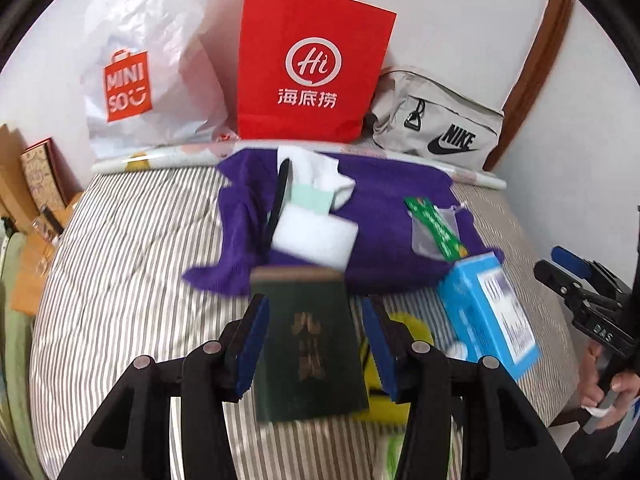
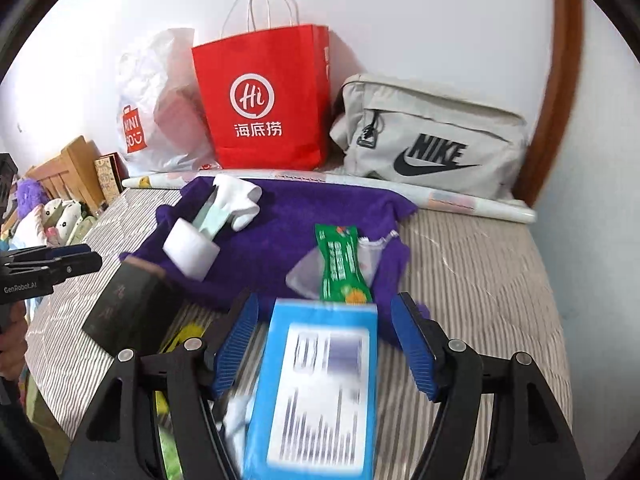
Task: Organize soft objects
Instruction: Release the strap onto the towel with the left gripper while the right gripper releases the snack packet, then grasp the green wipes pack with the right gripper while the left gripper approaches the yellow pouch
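Observation:
On the striped bed [image 1: 132, 248] lies a purple towel [image 1: 384, 204]. On the towel rest a white sock [image 1: 320, 170], a white foam block [image 1: 316, 240] and a green sachet [image 1: 436, 228]. My left gripper [image 1: 314, 308] is open, and a dark green booklet [image 1: 312, 352] shows between its blue pads. From the right wrist view the booklet [image 2: 124, 312] rests on the bed, apart from the left gripper [image 2: 88, 258]. My right gripper [image 2: 325, 304] is open, with gaps on both sides of a blue box [image 2: 320, 392] below it. In the left wrist view the right gripper [image 1: 560, 264] sits beside that box [image 1: 488, 312].
Against the back wall stand a white plastic shopping bag [image 1: 148, 72], a red paper bag [image 1: 312, 68] and a grey Nike pouch [image 1: 436, 124]. A rolled sheet [image 1: 160, 160] lies along the bed's far edge. Something yellow [image 1: 404, 328] lies under the booklet. Plush toys [image 2: 60, 216] crowd the left side.

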{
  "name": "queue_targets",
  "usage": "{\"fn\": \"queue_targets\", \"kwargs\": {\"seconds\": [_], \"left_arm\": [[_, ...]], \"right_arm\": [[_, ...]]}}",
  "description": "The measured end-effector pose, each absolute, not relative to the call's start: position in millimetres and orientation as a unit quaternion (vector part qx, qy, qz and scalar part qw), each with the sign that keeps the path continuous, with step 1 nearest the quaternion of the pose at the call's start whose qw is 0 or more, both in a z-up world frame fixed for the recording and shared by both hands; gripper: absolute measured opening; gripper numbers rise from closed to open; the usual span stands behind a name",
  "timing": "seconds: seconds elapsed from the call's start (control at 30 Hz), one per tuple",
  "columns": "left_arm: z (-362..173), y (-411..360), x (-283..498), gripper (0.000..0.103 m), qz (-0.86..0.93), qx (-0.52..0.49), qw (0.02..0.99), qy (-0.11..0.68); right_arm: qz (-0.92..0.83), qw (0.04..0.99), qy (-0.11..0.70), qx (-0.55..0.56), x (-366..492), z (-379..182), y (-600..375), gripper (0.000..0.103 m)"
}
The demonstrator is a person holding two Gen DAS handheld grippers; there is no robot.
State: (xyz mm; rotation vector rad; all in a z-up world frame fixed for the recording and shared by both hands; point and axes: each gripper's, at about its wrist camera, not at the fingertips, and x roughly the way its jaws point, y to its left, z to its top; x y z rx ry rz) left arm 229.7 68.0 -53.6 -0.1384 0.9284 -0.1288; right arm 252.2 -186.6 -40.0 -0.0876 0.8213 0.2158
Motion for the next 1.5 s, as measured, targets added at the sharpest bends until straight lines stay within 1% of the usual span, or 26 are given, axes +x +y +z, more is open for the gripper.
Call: {"fn": "queue_targets", "kwargs": {"seconds": [0.17, 0.43, 0.73, 1.0, 1.07, 1.5], "left_arm": [[-58, 61, 188, 0.046, -0.077, -0.083, 0.887, 0.449], [-64, 46, 134, 0.046, -0.088, -0.069, 0.883, 0.456], [-82, 32, 101, 0.046, -0.08, -0.052, 0.886, 0.453], [-99, 34, 91, 0.047, -0.072, -0.053, 0.884, 0.459], [-104, 38, 91, 0.05, -0.071, -0.057, 0.88, 0.466], [-128, 74, 93, 0.05, -0.048, -0.082, 0.872, 0.481]], "right_arm": [[0.097, 0.914, 0.392, -0.042, 204, -38, -183, 0.069], [0.106, 0.913, 0.393, -0.029, 148, -50, -182, 0.069], [0.111, 0.913, 0.391, -0.027, 109, -60, -179, 0.07], [0.113, 0.906, 0.406, -0.023, 101, -77, -176, 0.07], [0.114, 0.905, 0.409, -0.024, 101, -82, -172, 0.07], [0.139, 0.889, 0.435, -0.044, 112, -110, -137, 0.07]]}}
